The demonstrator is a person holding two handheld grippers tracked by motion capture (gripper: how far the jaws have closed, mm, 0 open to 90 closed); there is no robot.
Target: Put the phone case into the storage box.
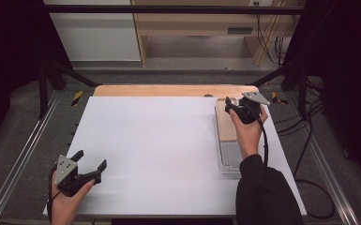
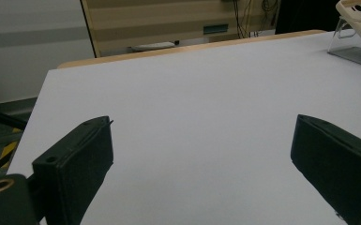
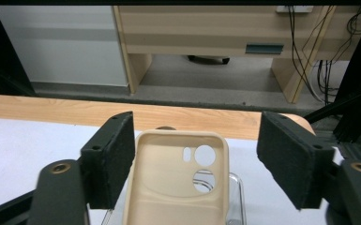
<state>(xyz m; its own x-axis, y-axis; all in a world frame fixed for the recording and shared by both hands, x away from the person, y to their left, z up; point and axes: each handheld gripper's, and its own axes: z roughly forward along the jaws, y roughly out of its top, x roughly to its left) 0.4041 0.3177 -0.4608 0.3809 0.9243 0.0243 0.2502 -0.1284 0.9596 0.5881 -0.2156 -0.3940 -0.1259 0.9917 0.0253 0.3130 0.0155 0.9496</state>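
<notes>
High view: the right gripper (image 1: 232,107) is hovering at the far right of the white counter (image 1: 159,154), over a cream phone case (image 1: 226,124) that is leaning on a clear plastic stand (image 1: 229,159). In the right gripper view the fingers (image 3: 110,159) are standing apart on either side of the case's upper end; the left finger is sitting just beside the case's edge and the right finger is well clear of it, so nothing is pinched. The case is facing the camera with its inner side, showing two round lens holes and a small slot near the top.

The left gripper (image 1: 93,166) is resting near the front left corner of the counter, its fingers spread wide with only bare counter between them.

By the look of it, the step in hand is either setting the case down on the stand or getting ready to pick it up; I cannot tell which. A pickup would call for narrowing the fingers squarely onto the case's two long edges.

No brand, label or writing is readable anywhere on the case, the stand or the counter.
</notes>
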